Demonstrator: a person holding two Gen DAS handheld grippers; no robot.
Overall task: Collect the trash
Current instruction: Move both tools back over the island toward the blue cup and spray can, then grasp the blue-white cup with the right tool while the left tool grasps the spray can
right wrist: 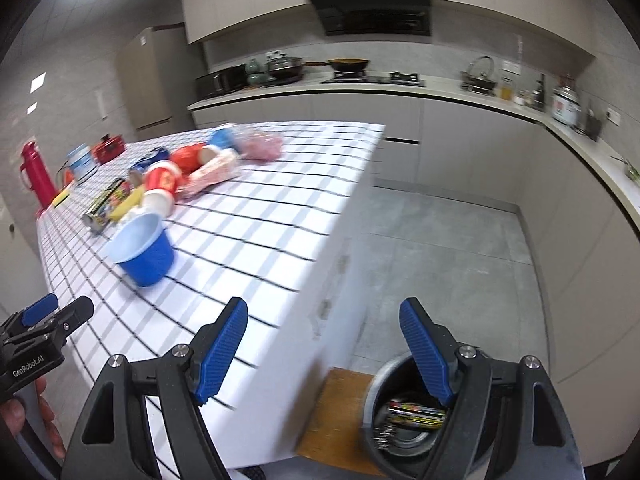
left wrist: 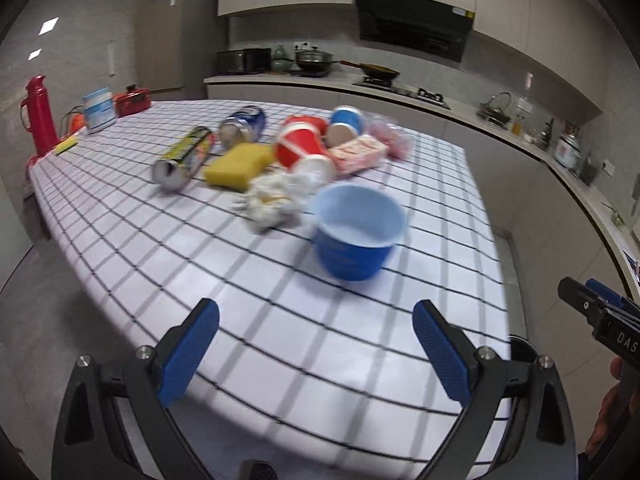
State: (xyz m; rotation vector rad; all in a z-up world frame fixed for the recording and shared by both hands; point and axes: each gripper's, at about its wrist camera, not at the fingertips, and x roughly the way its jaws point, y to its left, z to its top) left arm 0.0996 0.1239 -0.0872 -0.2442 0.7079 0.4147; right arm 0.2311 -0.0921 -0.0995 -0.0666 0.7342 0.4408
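Observation:
Trash lies in a heap on the checked tablecloth (left wrist: pixel 280 340): a blue cup (left wrist: pixel 358 234) nearest me, crumpled white paper (left wrist: pixel 274 196), a yellow sponge (left wrist: pixel 238 166), a red cup (left wrist: pixel 304 148), two cans (left wrist: pixel 184 156), a pink pack (left wrist: pixel 360 152). My left gripper (left wrist: pixel 316 344) hovers open and empty over the table's near part. My right gripper (right wrist: pixel 324 348) is open and empty past the table's edge (right wrist: pixel 320 320), above a dark bin (right wrist: pixel 400 412) on the floor that holds a can (right wrist: pixel 416 414). The blue cup (right wrist: pixel 144 250) also shows in the right wrist view.
A red flask (left wrist: pixel 40 114), a white tub (left wrist: pixel 99 110) and a red pot (left wrist: pixel 132 100) stand at the table's far left. A wooden stool (right wrist: pixel 336 416) sits beside the bin. Kitchen counters (right wrist: pixel 400 88) run along the back and right walls.

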